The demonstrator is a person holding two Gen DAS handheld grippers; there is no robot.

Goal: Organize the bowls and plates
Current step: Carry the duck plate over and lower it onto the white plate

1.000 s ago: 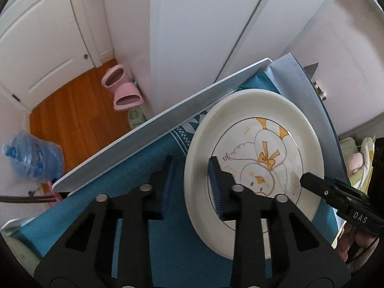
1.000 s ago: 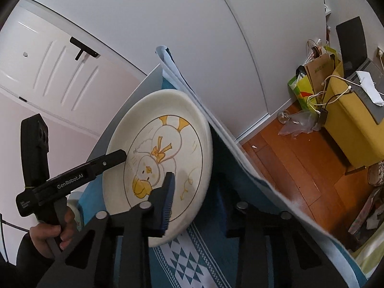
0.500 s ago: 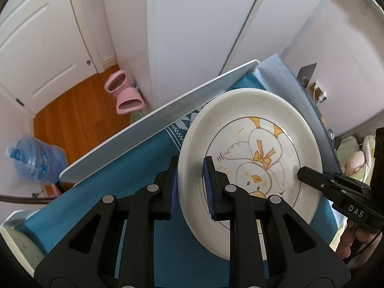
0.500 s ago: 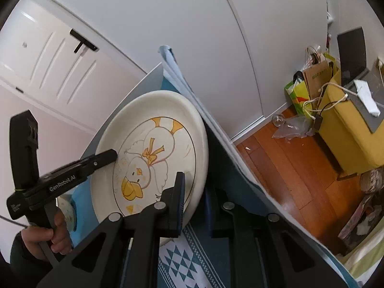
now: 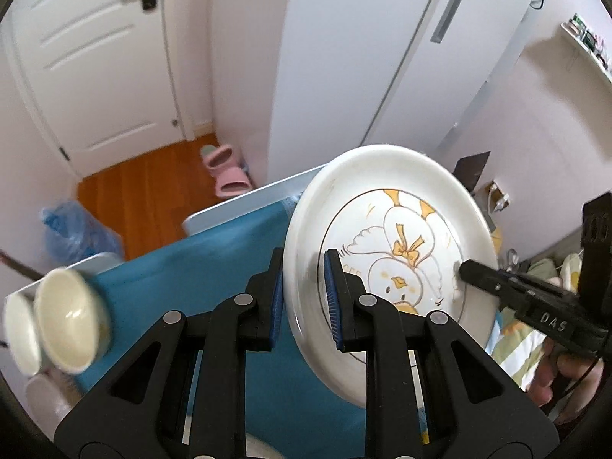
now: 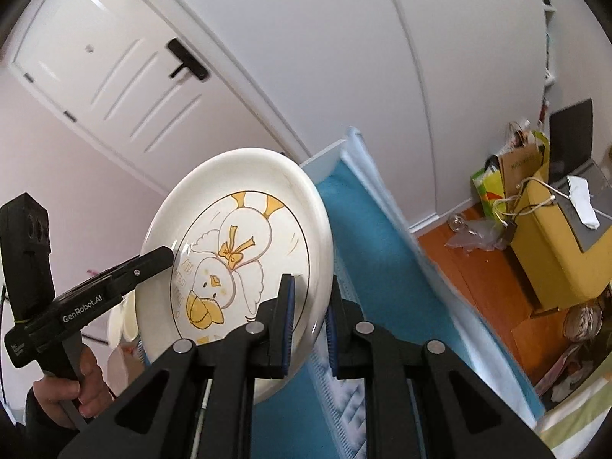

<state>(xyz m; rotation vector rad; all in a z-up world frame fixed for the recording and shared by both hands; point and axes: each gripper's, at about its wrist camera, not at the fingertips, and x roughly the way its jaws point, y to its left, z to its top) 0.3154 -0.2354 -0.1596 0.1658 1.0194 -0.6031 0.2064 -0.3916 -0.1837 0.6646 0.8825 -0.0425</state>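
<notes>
A white plate with a yellow duck drawing (image 5: 394,229) hangs tilted above the blue cloth (image 5: 214,260), held from both sides. My left gripper (image 5: 302,271) is shut on its left rim, one pad on the face and one behind. My right gripper (image 6: 310,287) is shut on the opposite rim of the plate (image 6: 244,210). The left gripper's upper finger (image 6: 153,264) lies on the plate face in the right wrist view, with a hand on the handle below. Cream bowls (image 5: 65,317) sit blurred at the table's left end.
The table under the blue cloth (image 6: 367,244) stands against white wardrobe doors. On the wooden floor are pink slippers (image 5: 227,176) and a water bottle (image 5: 72,229) by a white door. A yellow box (image 6: 554,241) and bags (image 6: 512,168) lie to the right.
Both grippers shut on the plate's rim and rose with it, so the plate left the cloth. The bowls at the left came into view.
</notes>
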